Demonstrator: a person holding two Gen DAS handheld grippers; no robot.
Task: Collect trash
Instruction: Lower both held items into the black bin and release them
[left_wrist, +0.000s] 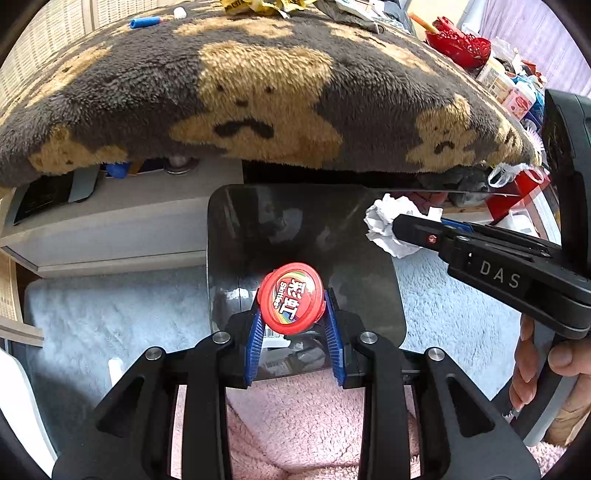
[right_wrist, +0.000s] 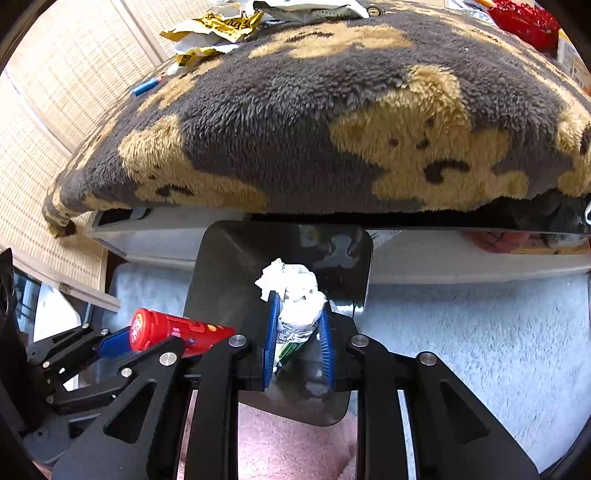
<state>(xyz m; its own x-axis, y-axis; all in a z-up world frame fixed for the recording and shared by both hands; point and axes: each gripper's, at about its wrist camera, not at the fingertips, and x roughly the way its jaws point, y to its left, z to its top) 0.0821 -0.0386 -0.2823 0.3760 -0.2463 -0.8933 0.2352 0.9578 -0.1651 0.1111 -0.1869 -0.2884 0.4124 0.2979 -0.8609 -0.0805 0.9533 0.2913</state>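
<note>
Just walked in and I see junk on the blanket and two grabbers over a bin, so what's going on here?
A person is collecting trash with a handheld gripper in each hand. The left gripper is clamped on a red candy tube, and the right gripper is clamped on a crumpled white paper wad. Both hang over the open dark bin on the floor in front of the bear-print blanket. Nothing has been dropped yet. Yellow wrappers lie on the blanket.

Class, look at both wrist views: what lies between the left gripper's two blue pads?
A red Skittles tube, cap toward the camera, sits clamped between the left gripper's blue pads, above the dark bin. The left wrist view shows it best.
</note>
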